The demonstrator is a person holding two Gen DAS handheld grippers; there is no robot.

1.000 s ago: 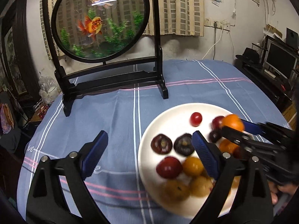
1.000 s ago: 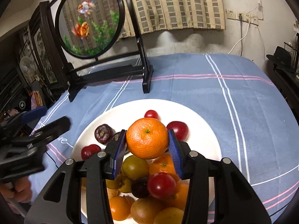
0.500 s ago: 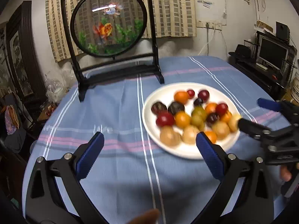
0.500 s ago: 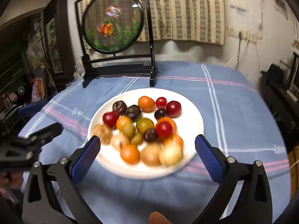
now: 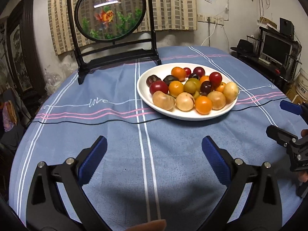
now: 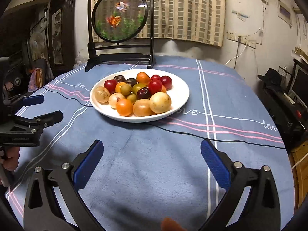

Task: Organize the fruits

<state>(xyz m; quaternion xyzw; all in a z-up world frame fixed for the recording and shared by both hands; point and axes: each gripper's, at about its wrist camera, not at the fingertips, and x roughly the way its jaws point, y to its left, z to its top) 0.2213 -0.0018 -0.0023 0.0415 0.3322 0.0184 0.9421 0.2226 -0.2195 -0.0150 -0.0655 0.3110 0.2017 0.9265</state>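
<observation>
Both tongs spread wide, nothing between the pads — left tongs [image 5: 154, 157] and right tongs [image 6: 152, 157] hover over bare blue cloth at the near side of the table [image 5: 115, 130], well short of the plate [image 5: 143, 94]. All the fruits [image 5: 192, 88] sit piled on that white plate, past table centre: oranges, red and dark plums, pale yellow ones in the near row, packed touching so they prop each other up. My read: the sorting looks done or nearly so, tongs parked clear so nothing gets knocked. Around it: a goldfish screen [image 5: 109, 9] on a black stand just behind the plate, and a thin black cable [image 5: 96, 123] running across the cloth and under the plate's near rim — a snag risk for any low reach. Monitor [image 5: 276, 48] and clutter off to the right, well apart.
</observation>
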